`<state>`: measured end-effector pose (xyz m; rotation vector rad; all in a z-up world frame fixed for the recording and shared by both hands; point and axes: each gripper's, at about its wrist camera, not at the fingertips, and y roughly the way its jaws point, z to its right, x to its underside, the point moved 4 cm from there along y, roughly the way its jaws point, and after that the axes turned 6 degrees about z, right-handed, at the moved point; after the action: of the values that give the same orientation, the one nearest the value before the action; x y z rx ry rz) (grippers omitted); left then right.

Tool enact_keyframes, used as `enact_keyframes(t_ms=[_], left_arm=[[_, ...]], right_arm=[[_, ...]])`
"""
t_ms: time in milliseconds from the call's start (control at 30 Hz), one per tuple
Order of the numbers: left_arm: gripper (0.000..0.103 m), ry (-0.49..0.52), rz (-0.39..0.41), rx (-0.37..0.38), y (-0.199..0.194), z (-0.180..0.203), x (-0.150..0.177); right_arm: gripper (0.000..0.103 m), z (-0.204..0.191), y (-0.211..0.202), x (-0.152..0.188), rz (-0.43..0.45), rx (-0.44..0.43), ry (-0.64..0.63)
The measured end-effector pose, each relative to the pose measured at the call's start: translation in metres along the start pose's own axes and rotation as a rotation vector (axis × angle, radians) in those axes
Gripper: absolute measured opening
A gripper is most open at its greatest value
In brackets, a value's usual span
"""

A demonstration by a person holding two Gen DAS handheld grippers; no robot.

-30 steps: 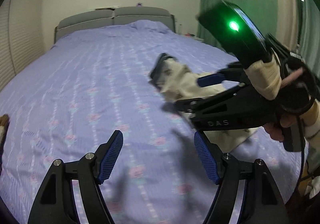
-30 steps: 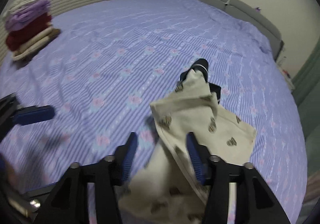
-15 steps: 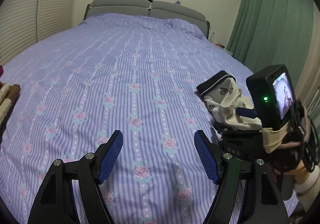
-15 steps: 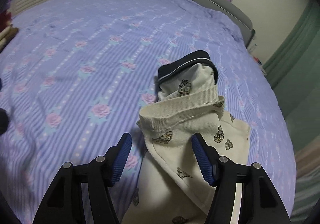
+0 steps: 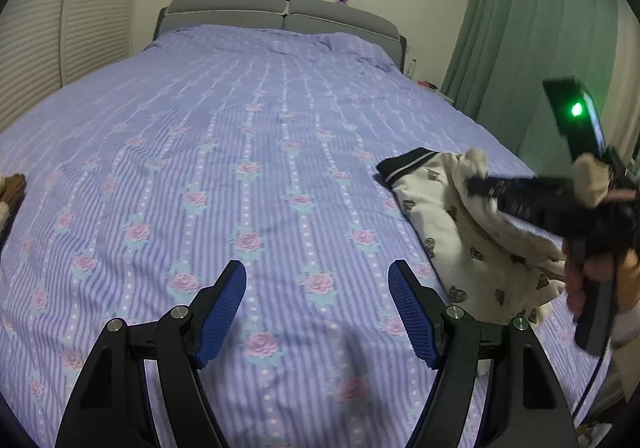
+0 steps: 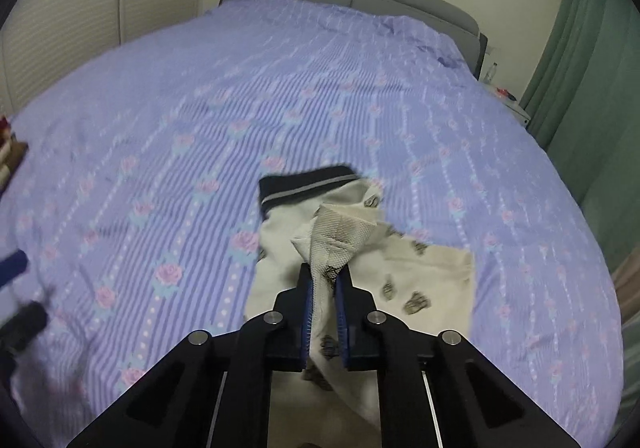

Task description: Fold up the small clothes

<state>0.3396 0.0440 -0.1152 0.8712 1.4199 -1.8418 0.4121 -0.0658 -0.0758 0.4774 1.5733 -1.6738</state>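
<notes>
Your right gripper (image 6: 323,290) had its jaws clamped on a bunched fold of the cream shorts (image 6: 432,280); mesh lining stuck up from between the blue pads (image 6: 307,312). In the left wrist view the same gripper (image 5: 478,184) came in from the right, its tip buried in the cloth and lifting it off the bed.

The shorts (image 5: 460,244) lay on the right side of the bed (image 5: 240,128), near its right edge. Cream fabric with small dark printed motifs. The dark waistband (image 6: 308,182) with a pale stripe pointed to the far left of the garment and rested flat on the sheet. The near part of the cloth draped down toward you below the right gripper.

Your left gripper (image 5: 318,312) hung over bare sheet to the left of the shorts, jaws wide apart, holding nothing. Not touching the garment.

Bed cover: lilac with stripes and rose print, grey headboard (image 5: 280,10) at the far end. Green curtain (image 5: 520,28) on the right. A stack of folded items (image 6: 10,152) showed at the left edge of the bed, mostly cut off by the frame. Right-view edges blurred.
</notes>
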Motion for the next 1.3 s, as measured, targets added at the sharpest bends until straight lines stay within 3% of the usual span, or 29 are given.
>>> enact_keyframes(t_ms=[233, 467, 500, 567, 600, 733, 867, 1067, 1300], left_arm=[[0.073, 0.088, -0.001, 0.050, 0.007, 0.044, -0.007], [0.073, 0.179, -0.033, 0.068, 0.022, 0.084, -0.006], [0.073, 0.195, -0.034, 0.072, 0.023, 0.088, -0.005], [0.073, 0.237, -0.031, 0.077, 0.023, 0.096, -0.003], [0.073, 0.258, -0.025, 0.084, 0.021, 0.100, -0.002], [0.073, 0.325, 0.007, 0.172, 0.008, 0.113, 0.007], [0.073, 0.421, 0.029, 0.258, -0.012, 0.127, 0.026], [0.073, 0.500, -0.003, 0.255, -0.025, 0.147, 0.060], [0.061, 0.608, 0.010, 0.143, -0.016, 0.165, 0.089]], right_arm=[[0.009, 0.069, 0.000, -0.009, -0.014, 0.013, 0.096], [0.010, 0.122, 0.045, 0.003, -0.097, 0.032, 0.187], [0.012, 0.126, 0.050, 0.004, -0.107, 0.053, 0.183], [0.029, 0.137, 0.052, 0.010, -0.113, 0.085, 0.191], [0.032, 0.141, 0.049, 0.013, -0.108, 0.097, 0.200], [0.032, 0.150, 0.008, 0.033, -0.058, 0.072, 0.236], [0.053, 0.143, -0.043, 0.061, 0.002, 0.027, 0.263], [0.054, 0.132, -0.089, 0.112, 0.032, -0.021, 0.335], [0.054, 0.130, -0.094, 0.155, 0.011, -0.076, 0.418]])
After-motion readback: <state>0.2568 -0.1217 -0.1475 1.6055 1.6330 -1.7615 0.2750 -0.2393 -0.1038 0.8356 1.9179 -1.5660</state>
